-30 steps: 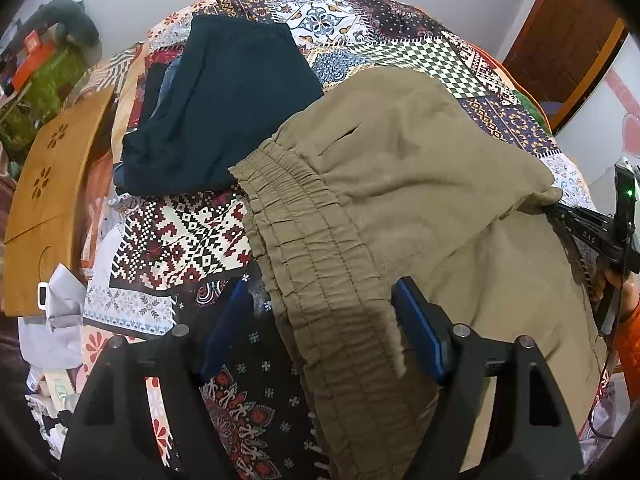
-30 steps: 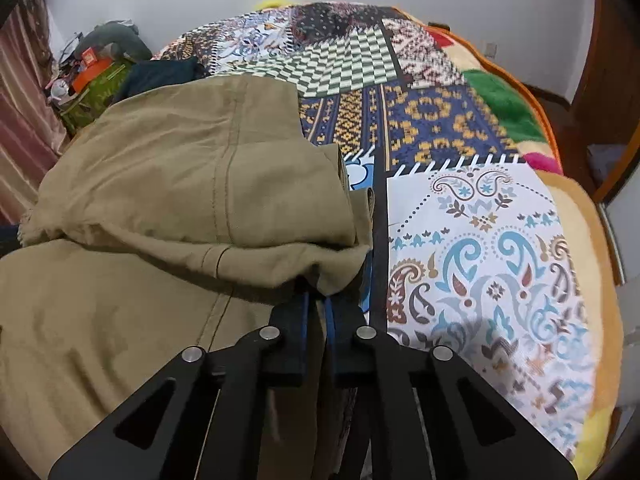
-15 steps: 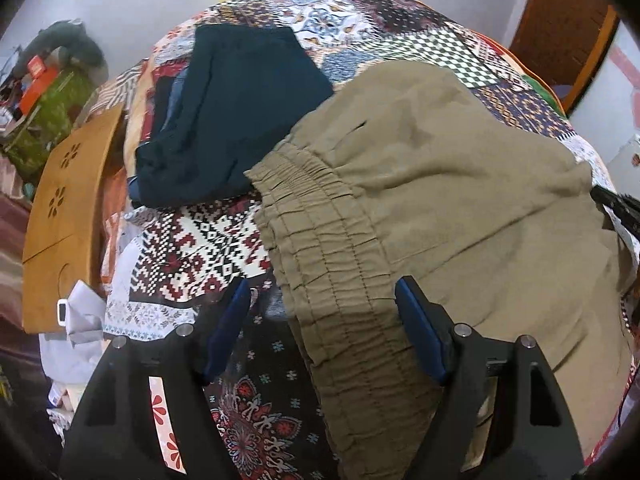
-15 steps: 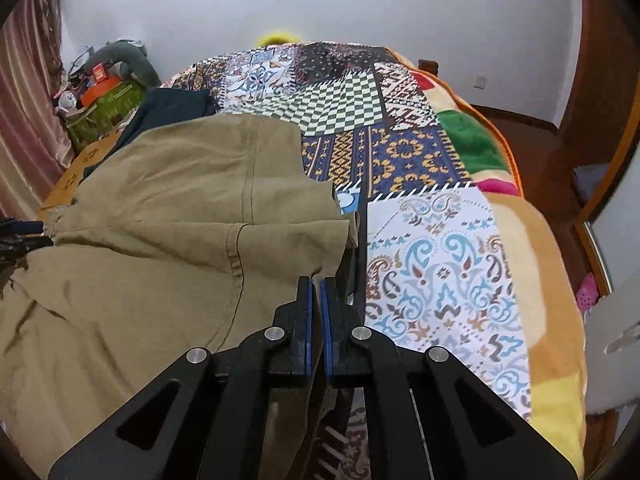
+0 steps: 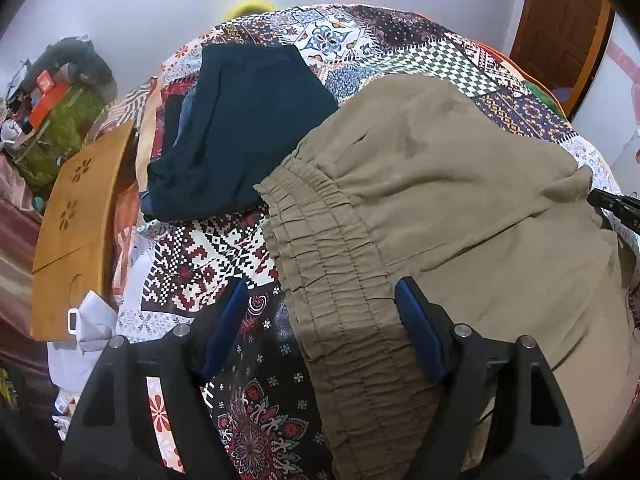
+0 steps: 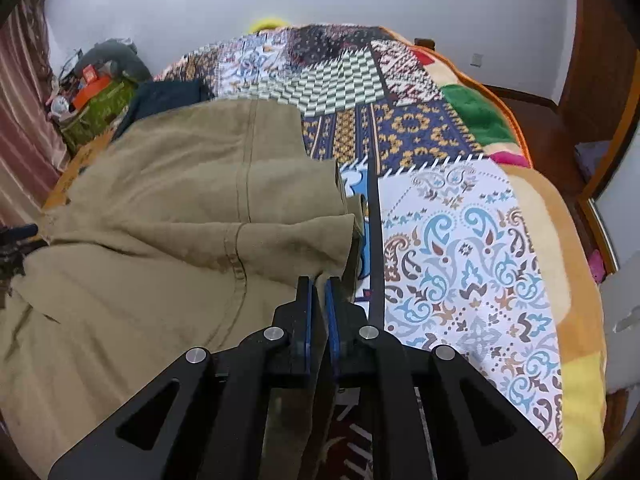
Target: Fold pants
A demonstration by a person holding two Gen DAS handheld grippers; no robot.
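We count one pair of khaki pants (image 5: 452, 216), one dark folded garment (image 5: 248, 128) beside it, one patchwork bedspread (image 6: 460, 248) beneath both, one wooden board (image 5: 76, 232) and two grippers (image 5: 320, 312) (image 6: 318, 280); the cluttered corner pile (image 5: 52, 112) is too blurred to count.

The khaki pants (image 5: 460, 208) run off the frame's bottom edge, hems unseen.

patchwork bedspread (image 6: 460, 240), dark folded garment (image 5: 248, 128), wooden board (image 5: 80, 220)
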